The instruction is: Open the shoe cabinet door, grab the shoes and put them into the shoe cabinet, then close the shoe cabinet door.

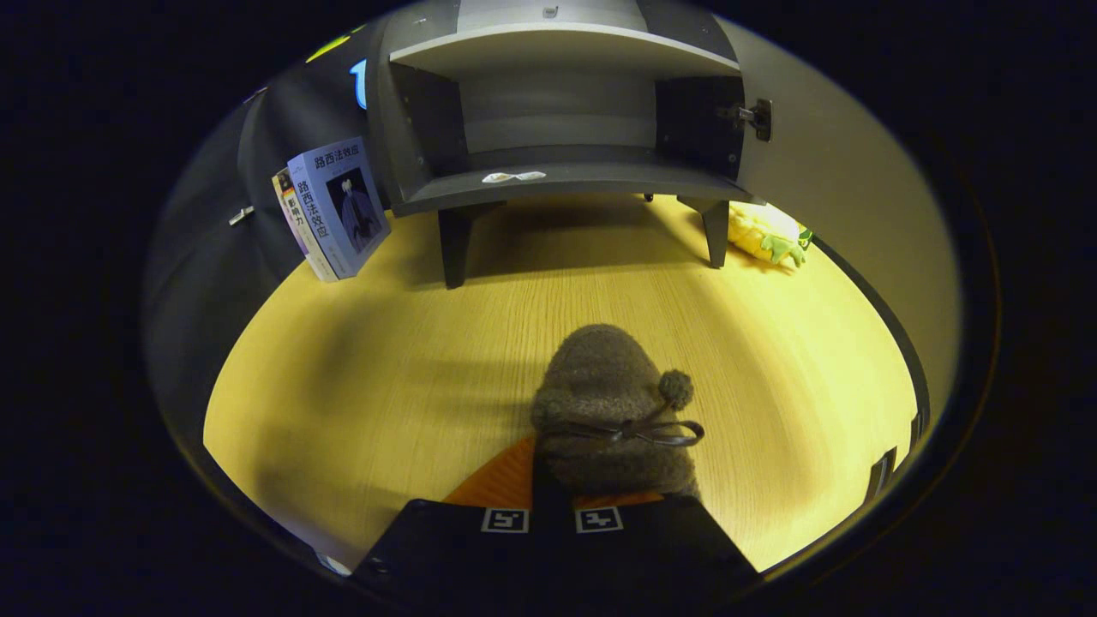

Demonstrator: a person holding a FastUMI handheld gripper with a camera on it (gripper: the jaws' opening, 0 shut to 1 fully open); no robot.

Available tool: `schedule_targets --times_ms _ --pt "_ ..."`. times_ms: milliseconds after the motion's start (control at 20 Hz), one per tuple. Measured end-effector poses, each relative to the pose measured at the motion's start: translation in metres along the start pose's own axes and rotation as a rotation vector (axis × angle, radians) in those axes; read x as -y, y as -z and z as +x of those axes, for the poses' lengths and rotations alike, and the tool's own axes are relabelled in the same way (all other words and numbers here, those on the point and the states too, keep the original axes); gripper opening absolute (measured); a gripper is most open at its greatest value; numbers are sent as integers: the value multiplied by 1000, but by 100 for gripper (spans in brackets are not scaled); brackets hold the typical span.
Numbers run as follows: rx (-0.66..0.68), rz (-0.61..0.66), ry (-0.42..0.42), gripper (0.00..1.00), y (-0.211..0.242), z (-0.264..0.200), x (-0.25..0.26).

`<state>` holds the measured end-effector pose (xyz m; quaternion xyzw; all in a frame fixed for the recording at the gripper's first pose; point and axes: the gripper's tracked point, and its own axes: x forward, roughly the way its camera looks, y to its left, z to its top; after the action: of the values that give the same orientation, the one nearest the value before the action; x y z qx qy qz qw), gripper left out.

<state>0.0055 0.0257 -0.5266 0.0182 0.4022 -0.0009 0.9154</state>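
Note:
A fuzzy brown shoe with a small pompom and a thin bow points toward the cabinet, its heel clamped between my fingers. My gripper is shut on the shoe, which hangs just above the wooden tabletop. Beyond the shoe stands the grey shoe cabinet on short legs. Its door is swung open to the right, hinge showing. The lower shelf holds only a small white tag.
Two books lean upright to the left of the cabinet. A yellow plush toy with green bits lies by the cabinet's right leg, under the open door. Bare tabletop stretches between the shoe and the cabinet.

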Motion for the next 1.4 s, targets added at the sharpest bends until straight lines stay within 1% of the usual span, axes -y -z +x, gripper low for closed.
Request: schedule_targets --times_ms 100,200,550,750,1050,1300,1400 --pt "18 1 0 5 -15 -16 0" --pt "59 3 3 5 -40 -37 0" --pt "238 -8 -6 5 -145 -125 -14" --pt "320 -21 -16 5 -197 -160 -20" --pt "363 -55 -92 5 -252 -172 -26" --pt "419 -98 -170 5 -312 -175 -26" --pt "447 -94 -180 5 -338 -174 -26"
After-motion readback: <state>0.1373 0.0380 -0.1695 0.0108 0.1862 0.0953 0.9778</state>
